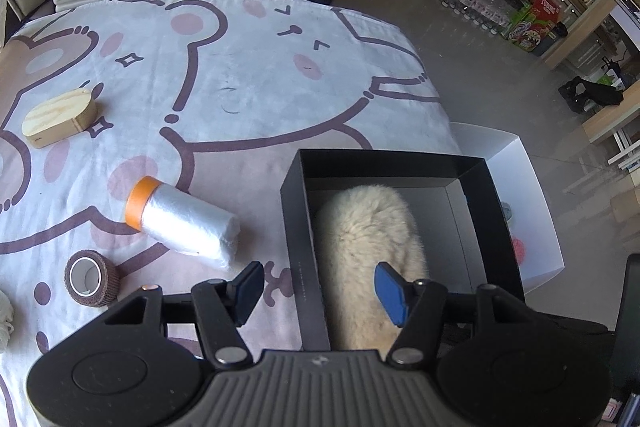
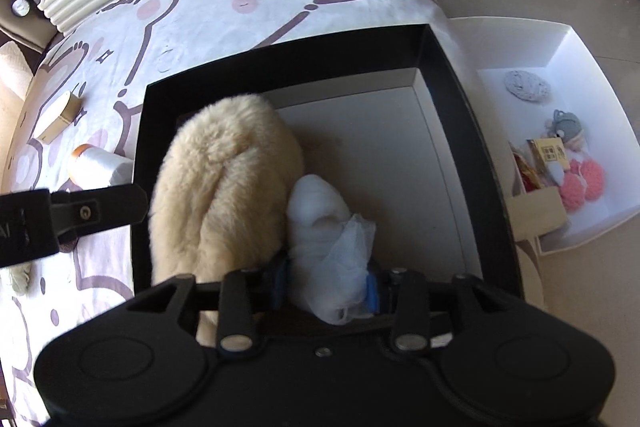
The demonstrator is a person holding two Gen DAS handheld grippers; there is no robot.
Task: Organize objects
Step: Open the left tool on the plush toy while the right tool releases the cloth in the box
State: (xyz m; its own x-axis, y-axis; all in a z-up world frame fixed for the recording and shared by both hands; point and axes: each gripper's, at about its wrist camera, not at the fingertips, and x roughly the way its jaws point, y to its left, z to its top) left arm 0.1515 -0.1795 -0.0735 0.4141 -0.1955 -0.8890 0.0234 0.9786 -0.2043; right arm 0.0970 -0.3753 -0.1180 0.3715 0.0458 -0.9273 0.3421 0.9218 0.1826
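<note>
Depositing white wad [image 2: 332, 247] into black box [image 2: 472, 131] beside fluffy toy [image 2: 220, 187]; right gripper [image 2: 326, 285] jaws flank wad, contact unclear (left gripper [image 1: 320, 287] jaws apart, empty); next, lift clear, fetch plastic roll [image 1: 184, 223]

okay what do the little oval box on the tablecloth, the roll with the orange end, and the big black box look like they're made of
Oval box: looks like pale unfinished wood, with visible grain on its lid.
Roll with the orange end: seems to be thin translucent plastic film, crinkled and shiny, on an orange tape-like band.
Black box: probably matte cardboard or rigid paperboard, with thin straight walls, sharp folded corners and a lighter inside.
</note>
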